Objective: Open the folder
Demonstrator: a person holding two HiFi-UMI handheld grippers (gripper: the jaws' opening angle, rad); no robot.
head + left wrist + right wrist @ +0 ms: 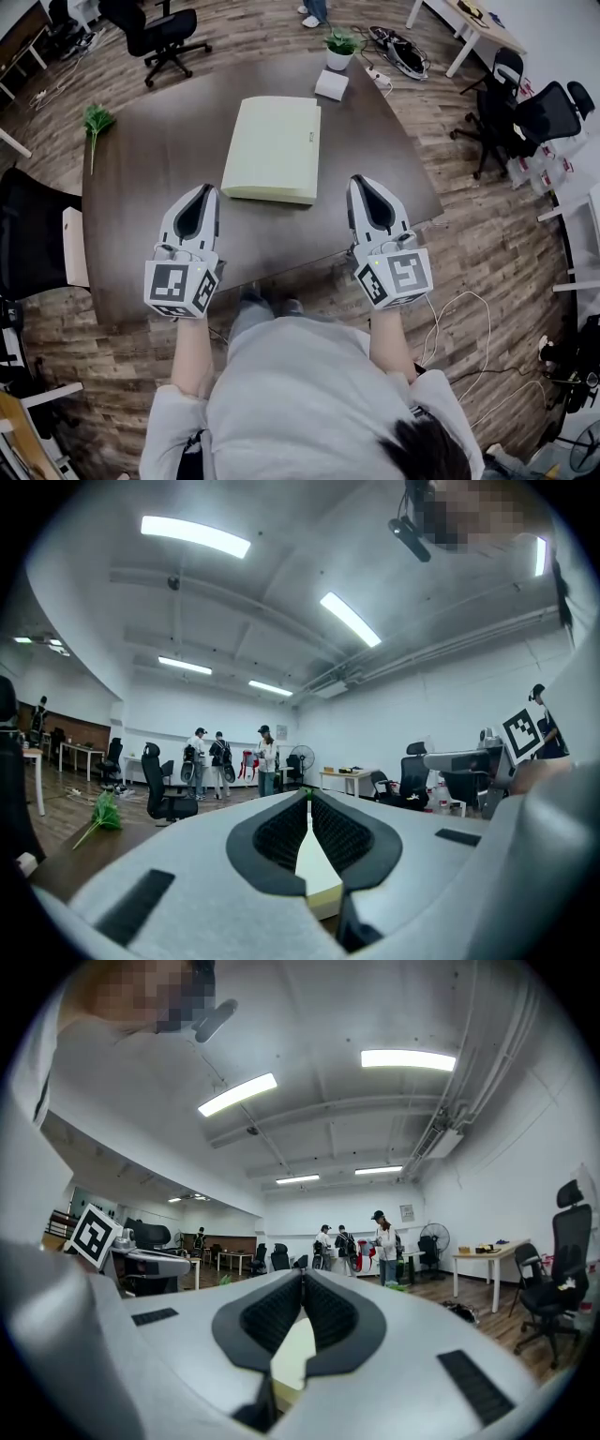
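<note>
one pale yellow folder lies closed and flat in the middle of the dark tabletop. the left gripper and right gripper flank its near edge, fingers pressed together, holding nothing.

Matt card-like folder, smooth dark table w/ slight sheen, matt wood-plank floor

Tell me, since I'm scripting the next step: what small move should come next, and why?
Probably bring the right gripper forward to the right edge of the folder, parting its jaws on the way. The folder lies closed on the table, a small tab shows on that edge, and both this gripper and the left gripper sit short of it, jaws together, holding nothing.
</note>
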